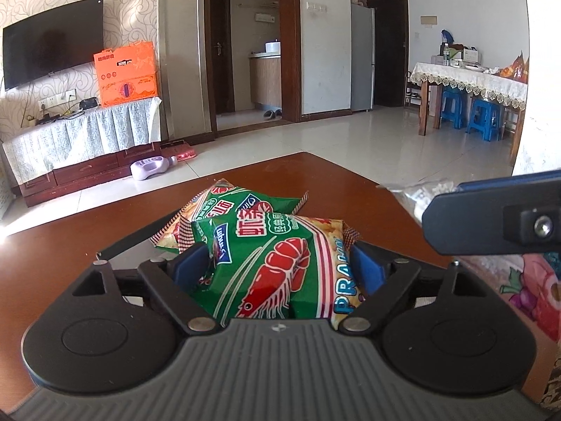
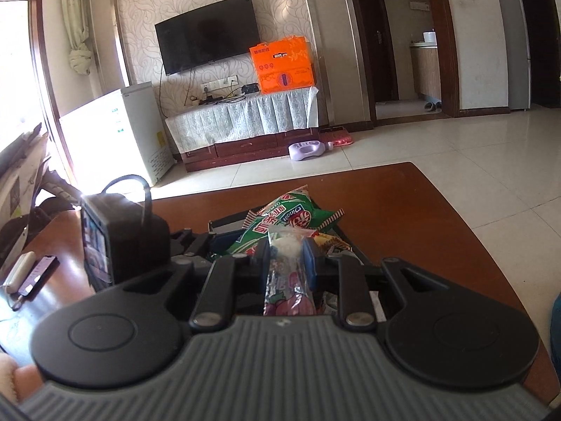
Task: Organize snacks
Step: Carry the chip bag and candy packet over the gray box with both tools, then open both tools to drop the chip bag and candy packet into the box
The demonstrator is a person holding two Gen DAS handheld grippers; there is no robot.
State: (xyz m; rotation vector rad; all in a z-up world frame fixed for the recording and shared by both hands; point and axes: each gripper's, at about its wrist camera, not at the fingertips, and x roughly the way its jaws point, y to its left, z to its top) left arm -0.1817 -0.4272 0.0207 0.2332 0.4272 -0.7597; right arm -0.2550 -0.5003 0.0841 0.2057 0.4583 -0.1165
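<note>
My left gripper (image 1: 280,263) is shut on a green prawn-cracker bag (image 1: 277,270) with a red prawn on it, above a brown wooden table (image 1: 70,256). A second green bag (image 1: 238,203) lies just beyond it, partly under it. My right gripper (image 2: 285,252) is shut on a thin pink and clear snack packet (image 2: 287,287). That packet's silver end (image 1: 413,193) and the right gripper show at the right of the left wrist view. In the right wrist view the green bags (image 2: 291,217) lie just beyond the right gripper's fingertips. A dark tray edge (image 2: 228,222) shows under them.
A phone (image 2: 38,273) and a white device (image 2: 17,272) lie at the table's left. The left gripper's camera block (image 2: 119,231) stands left of the right gripper. Beyond the table are tiled floor, a TV cabinet (image 2: 242,122) and an orange box (image 2: 284,66).
</note>
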